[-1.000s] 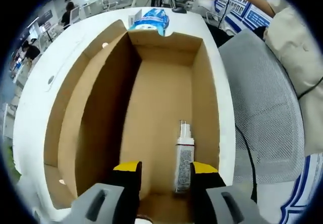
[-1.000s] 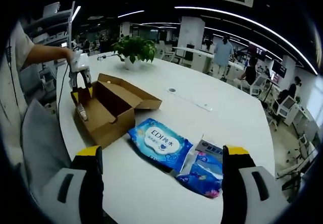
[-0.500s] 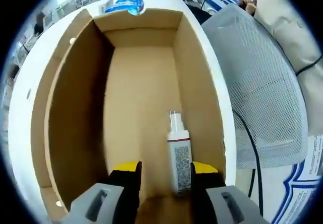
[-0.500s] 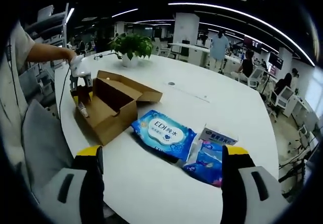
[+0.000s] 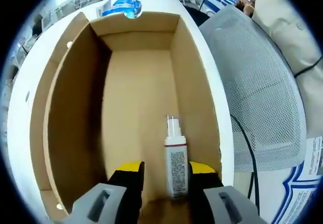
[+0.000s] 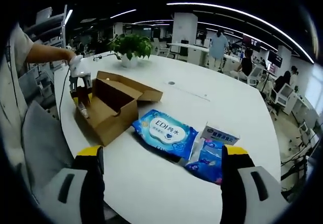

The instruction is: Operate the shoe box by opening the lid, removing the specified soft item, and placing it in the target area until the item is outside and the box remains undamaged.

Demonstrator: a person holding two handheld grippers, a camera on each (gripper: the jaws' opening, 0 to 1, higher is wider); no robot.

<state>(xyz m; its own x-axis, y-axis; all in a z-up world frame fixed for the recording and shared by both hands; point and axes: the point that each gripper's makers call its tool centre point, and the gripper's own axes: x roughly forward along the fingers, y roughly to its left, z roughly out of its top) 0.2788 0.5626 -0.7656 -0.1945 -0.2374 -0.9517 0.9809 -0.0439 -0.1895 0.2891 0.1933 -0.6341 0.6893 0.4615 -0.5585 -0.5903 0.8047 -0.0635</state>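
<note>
So the shoe box [image 5: 136, 108] is sitting open on the white surface [image 6: 202, 108], lid [image 6: 132, 87] folded out to the far side, which is why the left hand-held gripper [image 5: 161, 176] can be reaching straight down into it. Its yellow-tipped jaws are standing apart, straddling a small white spray bottle [image 5: 174, 156] that's lying near the box's right wall, nozzle pointing away from the camera. The jaws aren't clamped on anything yet as far as I can tell; the bottle is just sitting in the gap (it doesn't look soft to me, so I'm not sure it's the item the task means). The rest of the box floor is looking bare.

Moving right in the left gripper view, a grey mesh chair [image 5: 262, 93] is pressing up close to the surface edge, with a cable [image 5: 247, 148] dangling beside it. I'd guess that could snag an elbow on the way out.

In the right gripper view, the right hand-held gripper [image 6: 162, 176] is hanging back with its jaws spread wide and holding nothing, looking across the surface. The blue wipes pack [image 6: 165, 134] is lying just right of the box, already outside it, and some smaller blue packets [image 6: 209, 156] are lying further right. A potted plant [image 6: 130, 46] is standing at the far side, well clear.
</note>
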